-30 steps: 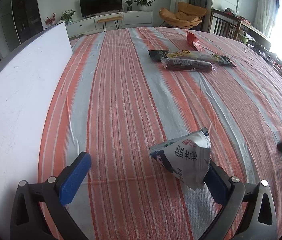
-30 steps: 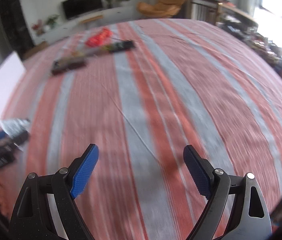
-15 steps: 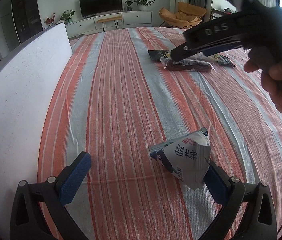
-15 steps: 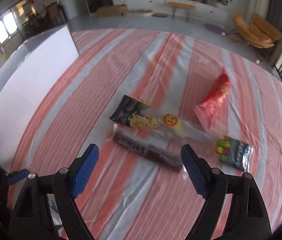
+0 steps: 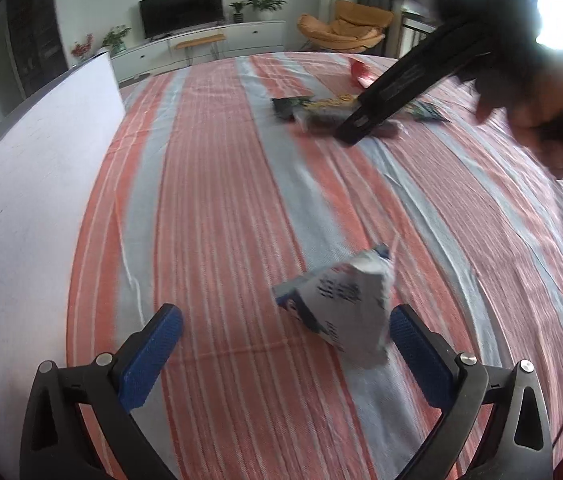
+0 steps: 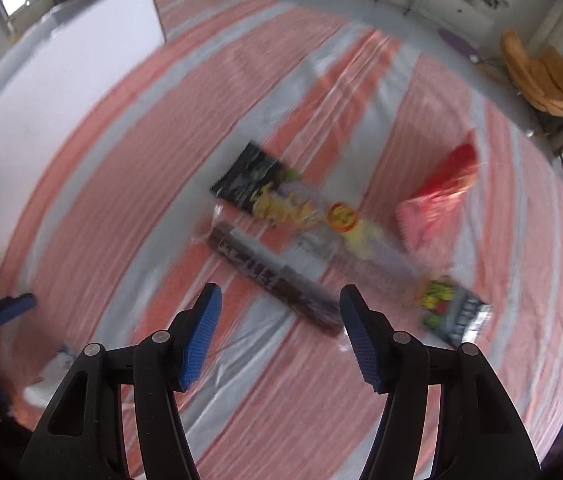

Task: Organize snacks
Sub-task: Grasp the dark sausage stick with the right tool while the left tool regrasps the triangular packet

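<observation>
So on the left side of things, the left tongs (image 5: 285, 344) are sitting released and wide over the striped surface (image 5: 217, 184), with the white and blue snack pouch (image 5: 341, 304) lying at the lower middle of the left wrist frame, leaning right up against the right-hand pad; the other pad is well clear of it, so nothing's being squeezed. Moving right, the real action is the right tongs (image 6: 279, 334): they're pointing steeply down at the pile of snacks in the middle of the right wrist frame, and the dark brown bar packet (image 6: 277, 280) is lying just ahead of the tips, its long axis running diagonally from middle left down to lower right, so it's crossing the gap rather than lining up with it. Behind it are the long clear noodle-looking pack (image 6: 321, 220), the red bag (image 6: 441, 188) at the upper right and a small dark packet (image 6: 457, 312) at the right. The right hand is clearly the nearer one. Compared with a second back, the right tongs have swung over from empty cloth to above this pile, and the jaws have just been closing in, nothing pinched between them yet.
</observation>
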A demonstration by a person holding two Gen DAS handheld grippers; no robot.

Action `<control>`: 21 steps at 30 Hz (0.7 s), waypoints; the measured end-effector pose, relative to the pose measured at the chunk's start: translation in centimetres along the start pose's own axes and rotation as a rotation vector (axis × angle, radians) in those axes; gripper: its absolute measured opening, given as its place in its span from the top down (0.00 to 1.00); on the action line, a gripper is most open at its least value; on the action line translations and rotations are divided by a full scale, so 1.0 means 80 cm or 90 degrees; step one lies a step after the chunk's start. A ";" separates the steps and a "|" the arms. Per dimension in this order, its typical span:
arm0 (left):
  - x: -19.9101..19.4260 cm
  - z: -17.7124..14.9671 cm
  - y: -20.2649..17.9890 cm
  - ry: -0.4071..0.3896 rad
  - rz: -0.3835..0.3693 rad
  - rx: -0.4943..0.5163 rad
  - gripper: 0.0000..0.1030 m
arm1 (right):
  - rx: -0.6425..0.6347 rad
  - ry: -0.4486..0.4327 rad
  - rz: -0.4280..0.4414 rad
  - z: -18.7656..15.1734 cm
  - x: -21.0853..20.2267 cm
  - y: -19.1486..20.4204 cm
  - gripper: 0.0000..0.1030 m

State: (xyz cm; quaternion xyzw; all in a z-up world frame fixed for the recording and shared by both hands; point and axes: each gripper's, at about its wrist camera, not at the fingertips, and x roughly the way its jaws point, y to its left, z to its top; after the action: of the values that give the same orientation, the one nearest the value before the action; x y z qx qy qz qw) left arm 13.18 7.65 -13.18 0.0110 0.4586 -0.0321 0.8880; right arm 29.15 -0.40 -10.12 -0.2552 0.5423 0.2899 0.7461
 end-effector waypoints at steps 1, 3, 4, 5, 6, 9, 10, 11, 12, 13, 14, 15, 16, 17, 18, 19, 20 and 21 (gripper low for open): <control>-0.001 -0.002 -0.001 0.001 -0.004 0.004 0.01 | 0.013 0.020 0.049 -0.003 0.001 -0.002 0.38; -0.004 -0.004 0.001 -0.001 -0.010 0.002 0.01 | 0.034 0.071 0.150 -0.011 -0.006 -0.004 0.52; -0.005 -0.004 0.003 -0.003 -0.012 -0.003 0.01 | 0.032 0.109 0.189 -0.017 -0.011 -0.002 0.59; -0.005 -0.004 0.005 -0.005 -0.016 -0.010 0.01 | 0.015 0.117 0.173 -0.021 -0.019 0.002 0.61; -0.005 -0.003 0.006 -0.007 -0.018 -0.016 0.01 | 0.003 0.109 0.131 -0.025 -0.030 0.004 0.54; -0.004 0.000 0.004 -0.012 -0.020 -0.017 0.06 | 0.099 0.079 0.137 -0.026 -0.038 -0.009 0.38; -0.004 0.001 0.001 -0.014 -0.022 -0.012 0.08 | 0.150 0.065 0.156 -0.025 -0.034 -0.014 0.38; -0.003 0.003 -0.002 -0.015 -0.024 -0.007 0.13 | 0.184 0.059 0.158 -0.024 -0.028 -0.016 0.40; -0.004 0.005 -0.004 -0.015 -0.025 -0.004 0.19 | 0.213 0.057 0.149 -0.023 -0.020 -0.016 0.40; -0.003 0.008 -0.006 -0.015 -0.029 -0.003 0.24 | 0.227 0.029 0.137 -0.021 -0.023 -0.012 0.36; -0.004 0.009 -0.009 -0.019 -0.035 0.001 0.35 | 0.228 0.017 0.128 -0.017 -0.024 -0.008 0.38; -0.005 0.010 -0.012 -0.023 -0.036 0.006 0.51 | 0.229 0.017 0.106 -0.017 -0.024 -0.003 0.47; -0.007 0.010 -0.015 -0.026 -0.035 0.012 0.57 | 0.229 0.012 0.079 -0.017 -0.027 0.000 0.58; -0.009 0.011 -0.018 -0.035 -0.037 0.019 0.65 | 0.238 0.012 0.074 -0.018 -0.029 -0.001 0.81; -0.012 0.011 -0.019 -0.037 -0.044 0.018 0.69 | 0.263 0.008 0.085 -0.025 -0.033 -0.006 0.82; -0.017 0.010 -0.016 -0.042 -0.053 0.010 0.70 | 0.285 0.001 0.096 -0.034 -0.036 -0.006 0.82; -0.023 0.010 -0.012 -0.046 -0.069 -0.006 0.70 | 0.304 -0.007 0.104 -0.045 -0.040 -0.013 0.82; -0.031 0.010 -0.007 -0.048 -0.089 -0.026 0.70 | 0.338 -0.026 0.127 -0.062 -0.051 -0.024 0.82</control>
State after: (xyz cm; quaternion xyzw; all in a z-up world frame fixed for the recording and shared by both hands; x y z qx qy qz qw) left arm 12.39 7.18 -10.68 -0.0405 0.4253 -0.0849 0.9002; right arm 26.23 -5.84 -7.51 0.0099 0.6065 0.2146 0.7655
